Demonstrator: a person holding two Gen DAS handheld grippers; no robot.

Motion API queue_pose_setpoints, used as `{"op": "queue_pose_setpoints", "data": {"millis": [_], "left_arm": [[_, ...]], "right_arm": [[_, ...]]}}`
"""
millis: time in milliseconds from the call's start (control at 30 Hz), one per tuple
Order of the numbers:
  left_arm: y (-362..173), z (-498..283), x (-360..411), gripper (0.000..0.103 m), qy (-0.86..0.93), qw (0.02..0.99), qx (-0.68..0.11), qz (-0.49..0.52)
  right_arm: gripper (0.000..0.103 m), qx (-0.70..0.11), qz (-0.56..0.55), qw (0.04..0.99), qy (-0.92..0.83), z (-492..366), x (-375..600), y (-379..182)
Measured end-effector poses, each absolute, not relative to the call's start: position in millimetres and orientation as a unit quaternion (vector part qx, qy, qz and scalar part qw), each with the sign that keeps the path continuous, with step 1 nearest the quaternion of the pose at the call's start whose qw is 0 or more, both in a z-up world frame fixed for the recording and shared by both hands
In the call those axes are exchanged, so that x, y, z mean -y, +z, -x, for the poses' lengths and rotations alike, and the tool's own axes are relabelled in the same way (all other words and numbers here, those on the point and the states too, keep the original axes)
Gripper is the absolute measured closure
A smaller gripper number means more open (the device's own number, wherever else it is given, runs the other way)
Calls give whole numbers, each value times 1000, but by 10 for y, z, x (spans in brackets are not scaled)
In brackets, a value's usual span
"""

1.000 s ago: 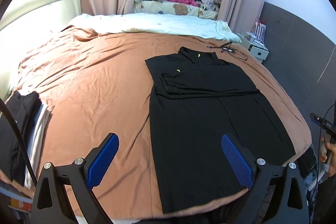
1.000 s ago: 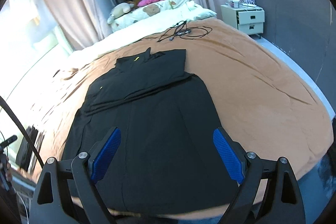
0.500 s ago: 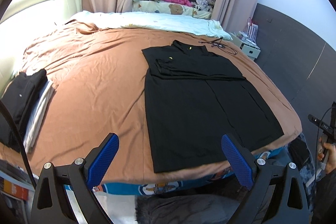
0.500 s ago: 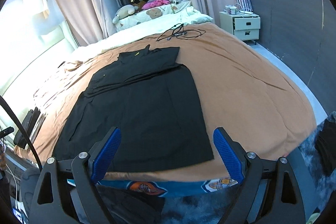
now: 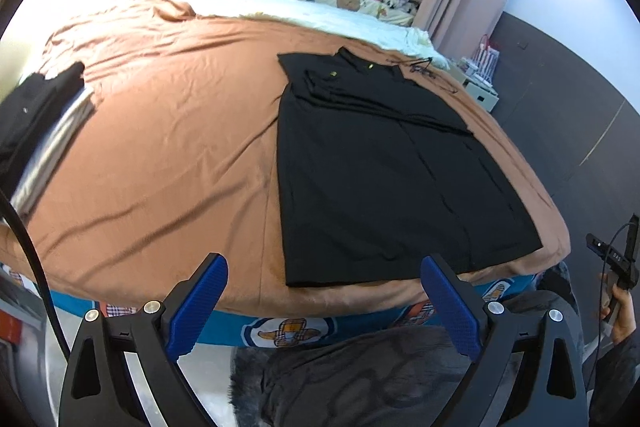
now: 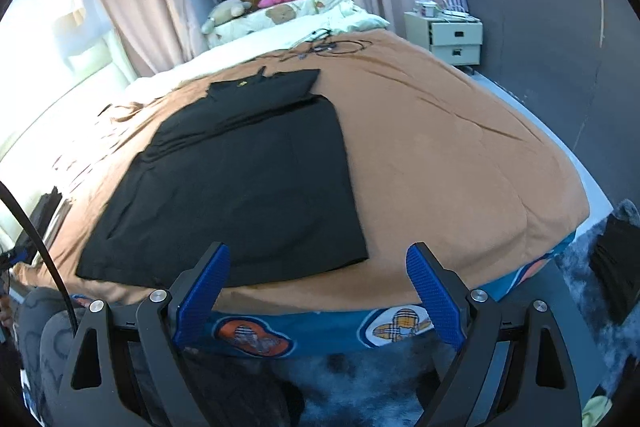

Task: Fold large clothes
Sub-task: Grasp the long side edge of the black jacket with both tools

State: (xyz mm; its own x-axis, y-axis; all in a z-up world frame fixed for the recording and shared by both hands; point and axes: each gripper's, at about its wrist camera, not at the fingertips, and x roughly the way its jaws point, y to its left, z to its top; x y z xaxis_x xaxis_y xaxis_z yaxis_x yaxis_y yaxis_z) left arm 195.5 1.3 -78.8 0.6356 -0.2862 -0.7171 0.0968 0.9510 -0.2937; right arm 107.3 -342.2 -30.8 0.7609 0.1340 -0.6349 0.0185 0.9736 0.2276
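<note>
Left wrist view shows the black garment (image 5: pixel 384 179) lying flat on the bed (image 5: pixel 160 147), long axis running away from both released, empty jaws, its near hem just beyond the left gripper (image 5: pixel 324 303) and the right gripper (image 6: pixel 318 297).

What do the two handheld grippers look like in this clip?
Both match: the left gripper and right gripper have black angular frames with silver screws, and textured blue pads on two fingers. A black cable curves past each.
</note>
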Motion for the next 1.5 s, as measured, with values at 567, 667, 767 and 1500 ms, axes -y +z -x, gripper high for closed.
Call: {"op": "queue_pose_setpoints", "data": {"millis": [567, 667, 767, 1500], "left_arm": [[-1780, -2739, 52, 44, -106, 836, -505, 184], [-1885, -2870, 58, 49, -109, 826, -517, 196], [-1943, -2965, 46, 49, -108, 822, -520, 206], [-2075, -2740, -168, 91, -104, 780, -520, 331]], "right_arm": [[27, -400, -216, 888, 64, -2159, 3853, -990], [31, -401, -245, 879, 79, -2321, 3956, -1098], [34, -394, -268, 873, 103, -2407, 4020, -1158], [89, -360, -401, 831, 134, -2436, 4299, -1623]]}}
